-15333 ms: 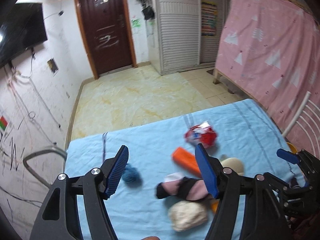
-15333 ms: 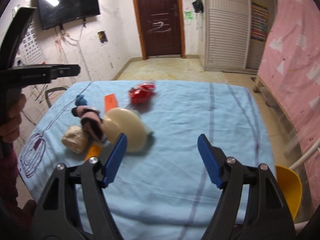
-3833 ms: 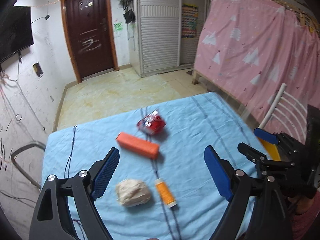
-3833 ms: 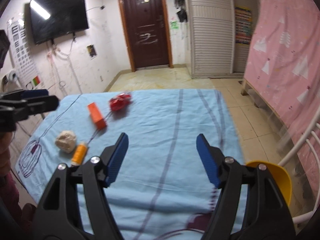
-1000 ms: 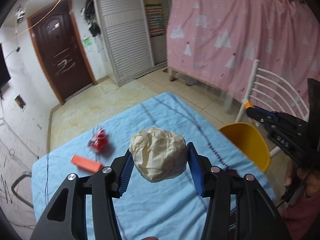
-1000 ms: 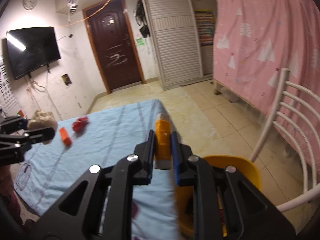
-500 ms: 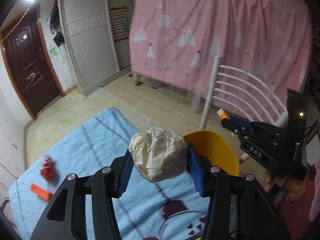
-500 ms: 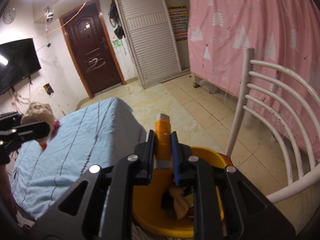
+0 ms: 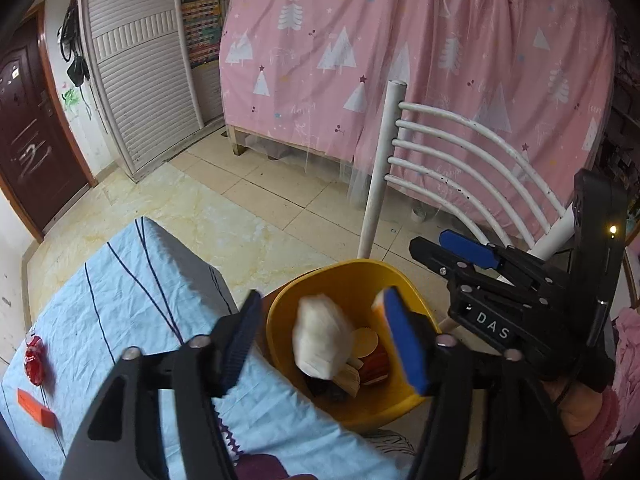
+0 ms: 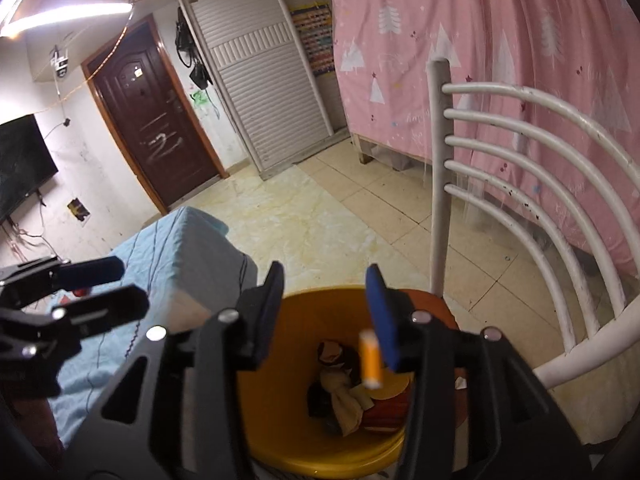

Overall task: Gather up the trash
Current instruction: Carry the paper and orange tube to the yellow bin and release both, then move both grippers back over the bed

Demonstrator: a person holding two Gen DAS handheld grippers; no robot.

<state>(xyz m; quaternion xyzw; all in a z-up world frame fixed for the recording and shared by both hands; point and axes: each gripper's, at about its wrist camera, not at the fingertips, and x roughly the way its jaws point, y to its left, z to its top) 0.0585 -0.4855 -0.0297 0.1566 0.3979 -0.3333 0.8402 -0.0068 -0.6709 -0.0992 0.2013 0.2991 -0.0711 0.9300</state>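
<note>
Over yellow bin: left view paper wad; right view orange tube.

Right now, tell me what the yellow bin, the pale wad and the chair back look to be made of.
Yellow bin: likely plastic, smooth rim with a slight sheen.
Pale wad: probably crumpled paper or tissue; matte, though blurred here.
Chair back: likely painted metal tubing, white with dark chips.

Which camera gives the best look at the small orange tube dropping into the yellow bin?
The right wrist view: the small orange tube hangs blurred between the open right gripper fingers over the yellow bin. The left wrist view doesn't show it clearly.
</note>
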